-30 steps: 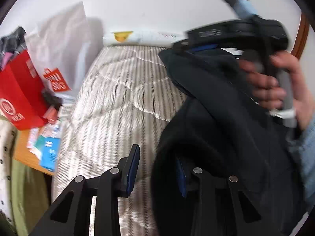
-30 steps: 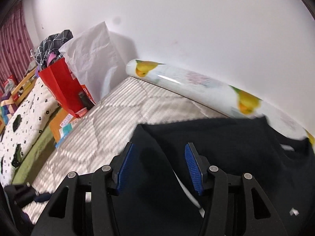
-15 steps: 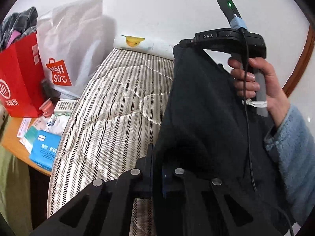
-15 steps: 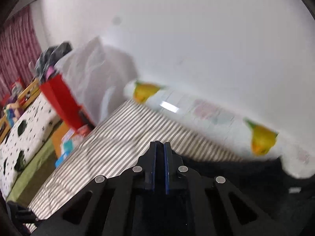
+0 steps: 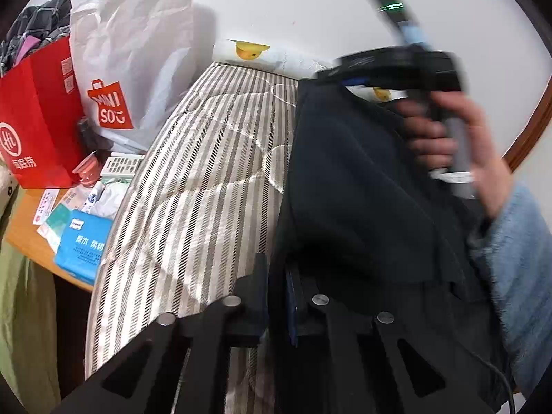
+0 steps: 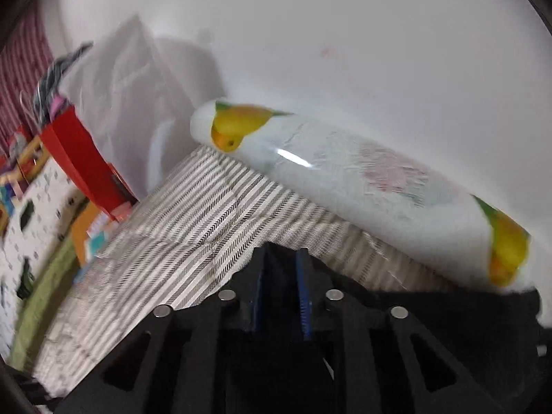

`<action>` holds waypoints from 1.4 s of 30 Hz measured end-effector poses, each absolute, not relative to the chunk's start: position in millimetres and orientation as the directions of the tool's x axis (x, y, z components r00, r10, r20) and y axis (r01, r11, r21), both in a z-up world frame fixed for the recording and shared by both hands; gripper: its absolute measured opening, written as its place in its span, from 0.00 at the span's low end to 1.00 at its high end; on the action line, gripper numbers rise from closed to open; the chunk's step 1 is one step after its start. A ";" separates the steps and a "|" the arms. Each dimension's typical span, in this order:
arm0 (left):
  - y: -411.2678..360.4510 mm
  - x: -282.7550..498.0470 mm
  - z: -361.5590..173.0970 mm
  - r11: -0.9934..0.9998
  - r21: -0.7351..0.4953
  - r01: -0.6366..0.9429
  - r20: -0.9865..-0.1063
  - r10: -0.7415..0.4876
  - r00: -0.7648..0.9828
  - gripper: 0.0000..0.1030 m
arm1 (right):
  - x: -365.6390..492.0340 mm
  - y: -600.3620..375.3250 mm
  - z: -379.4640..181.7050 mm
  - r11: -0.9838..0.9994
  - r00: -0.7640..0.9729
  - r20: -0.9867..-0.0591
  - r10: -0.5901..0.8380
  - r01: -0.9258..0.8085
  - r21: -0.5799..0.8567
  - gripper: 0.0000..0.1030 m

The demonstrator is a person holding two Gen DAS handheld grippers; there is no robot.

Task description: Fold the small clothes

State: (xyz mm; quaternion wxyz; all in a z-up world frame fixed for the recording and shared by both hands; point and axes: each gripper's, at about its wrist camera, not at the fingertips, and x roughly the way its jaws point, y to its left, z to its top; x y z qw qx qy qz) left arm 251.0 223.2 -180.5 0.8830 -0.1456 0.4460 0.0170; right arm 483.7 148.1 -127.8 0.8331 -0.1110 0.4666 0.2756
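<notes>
A dark navy garment [image 5: 348, 186] hangs in the air above the striped bed [image 5: 214, 172], held up by both grippers. My left gripper [image 5: 276, 283] is shut on its lower edge. My right gripper [image 5: 348, 79], seen in the left wrist view with the hand on its grip, holds the garment's upper edge. In the right wrist view the right gripper [image 6: 279, 276] is shut on the dark cloth [image 6: 431, 307], which spreads to the right below the pads.
A white roll with a fruit print [image 6: 345, 179] lies along the wall at the far end of the bed. A red bag [image 5: 34, 117] and a white Miniso bag [image 5: 131, 62] stand at the left on a side table [image 5: 24, 234] with small boxes.
Both grippers were open a second ago and have shut on the garment. They have lifted it off the bed, and the right gripper is moving, blurred.
</notes>
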 end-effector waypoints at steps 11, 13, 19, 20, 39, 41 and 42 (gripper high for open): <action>208.5 210.4 -160.0 0.951 -0.266 -0.159 -0.773 -0.112 0.624 0.41 | 353.8 -60.6 -38.3 0.928 0.618 -0.776 0.124 -0.349 -0.130 0.52; 200.9 200.1 -154.7 0.952 -0.266 -0.151 -0.765 -0.113 0.634 0.48 | 326.9 -115.7 -40.8 0.953 0.621 -0.782 0.048 -0.263 -0.150 0.59; 178.4 178.5 -149.2 0.948 -0.286 -0.141 -0.763 -0.136 0.632 0.52 | 253.2 -240.0 -69.0 0.994 0.557 -0.829 -0.048 -0.057 -0.096 0.65; 174.8 176.5 -148.8 0.947 -0.287 -0.141 -0.765 -0.139 0.629 0.52 | 248.0 -247.2 -73.9 0.996 0.542 -0.839 -0.038 -0.044 -0.073 0.65; 148.8 141.7 -139.7 0.961 -0.192 -0.199 -0.810 -0.040 0.585 0.52 | 251.0 -249.2 -60.0 0.995 0.638 -0.770 -0.018 -0.064 -0.076 0.09; 146.4 138.9 -143.7 0.962 -0.187 -0.197 -0.818 -0.041 0.574 0.52 | 256.3 -253.2 -76.9 0.994 0.577 -0.815 -0.050 -0.050 -0.096 0.09; 145.3 137.1 -144.8 0.963 -0.183 -0.198 -0.819 -0.038 0.573 0.52 | 256.8 -255.2 -82.8 0.993 0.555 -0.829 -0.068 -0.039 -0.107 0.07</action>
